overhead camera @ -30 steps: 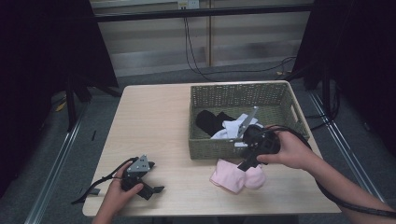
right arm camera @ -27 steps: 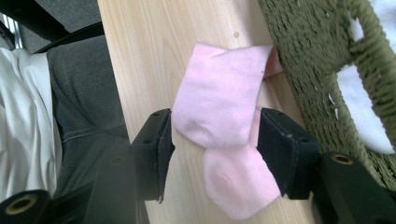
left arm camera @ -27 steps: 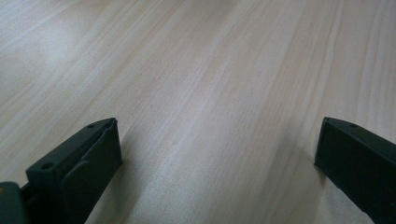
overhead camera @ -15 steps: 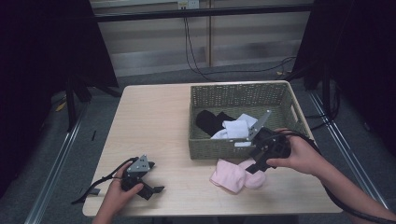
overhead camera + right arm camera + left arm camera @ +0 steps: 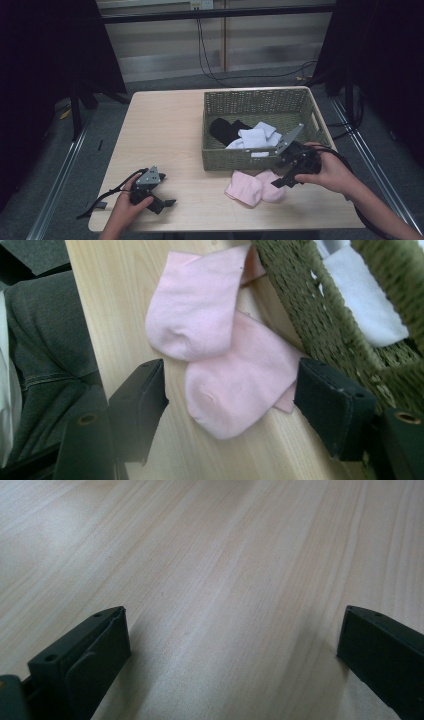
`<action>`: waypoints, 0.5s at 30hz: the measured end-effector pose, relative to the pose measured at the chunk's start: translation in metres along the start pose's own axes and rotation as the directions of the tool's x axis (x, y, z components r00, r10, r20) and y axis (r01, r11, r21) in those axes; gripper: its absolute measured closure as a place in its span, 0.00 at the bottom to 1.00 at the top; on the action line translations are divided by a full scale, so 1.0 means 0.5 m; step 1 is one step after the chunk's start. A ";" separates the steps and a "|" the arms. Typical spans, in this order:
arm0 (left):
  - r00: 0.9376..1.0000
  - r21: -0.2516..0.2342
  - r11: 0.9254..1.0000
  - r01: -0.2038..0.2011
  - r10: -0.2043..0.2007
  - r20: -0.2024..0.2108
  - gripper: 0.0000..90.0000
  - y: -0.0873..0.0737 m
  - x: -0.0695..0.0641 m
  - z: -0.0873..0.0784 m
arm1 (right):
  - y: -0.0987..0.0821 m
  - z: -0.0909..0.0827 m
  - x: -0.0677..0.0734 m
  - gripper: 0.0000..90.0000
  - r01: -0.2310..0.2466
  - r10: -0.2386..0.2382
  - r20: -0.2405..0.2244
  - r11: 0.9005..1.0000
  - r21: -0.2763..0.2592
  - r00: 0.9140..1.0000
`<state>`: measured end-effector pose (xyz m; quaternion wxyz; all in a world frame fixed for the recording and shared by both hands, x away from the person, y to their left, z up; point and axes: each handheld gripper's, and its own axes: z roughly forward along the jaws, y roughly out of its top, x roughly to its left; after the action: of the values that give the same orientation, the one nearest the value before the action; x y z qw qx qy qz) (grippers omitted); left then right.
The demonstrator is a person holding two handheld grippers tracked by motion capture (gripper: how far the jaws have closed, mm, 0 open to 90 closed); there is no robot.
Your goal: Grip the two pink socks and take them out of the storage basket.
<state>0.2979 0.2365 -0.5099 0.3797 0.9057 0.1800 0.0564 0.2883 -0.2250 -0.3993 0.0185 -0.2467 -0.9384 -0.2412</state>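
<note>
The pair of soft pink cotton socks (image 5: 220,360) lies flat on my pale wooden counter (image 5: 165,130), one sock overlapping the other, just in front of the near wall of the olive-green woven basket (image 5: 235,160). In the high view the pair (image 5: 254,187) sits beside the basket's near right part, touching or almost touching the weave.

My right gripper (image 5: 230,405) has just been widening its jaws, and they now stand far apart. The right gripper view shows the nearer sock lying between them, below and a little ahead, with neither pad pressing on it; the right jaw stands close to the basket wall. From above, that gripper (image 5: 287,175) hangs just to the right of the socks, tilted down towards them, held in my right hand (image 5: 330,172).

The right gripper view also gives the sock's toe end and a white cloth (image 5: 360,295) inside the basket; the high view adds what else is in there, a black garment (image 5: 225,129) next to white socks (image 5: 255,137).

My left gripper (image 5: 167,202) rests near the counter's front left corner, well apart from the socks. Its own view shows both jaws spread wide over bare wood (image 5: 225,580), nothing between them.
</note>
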 end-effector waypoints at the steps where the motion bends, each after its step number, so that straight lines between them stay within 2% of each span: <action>1: 1.000 0.000 1.000 0.000 0.000 0.000 0.00 0.000 0.000 0.000 | -0.004 0.000 -0.002 0.31 0.000 0.000 0.000 1.000 -0.003 1.000; 15: 1.000 0.000 1.000 0.000 0.000 0.000 0.00 0.000 0.000 0.000 | -0.064 0.016 -0.017 0.29 -0.030 0.031 0.026 0.999 -0.040 0.999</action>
<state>0.2979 0.2365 -0.5099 0.3797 0.9057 0.1800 0.0564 0.2814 -0.2496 -0.4220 0.0048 -0.2646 -0.9297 -0.2561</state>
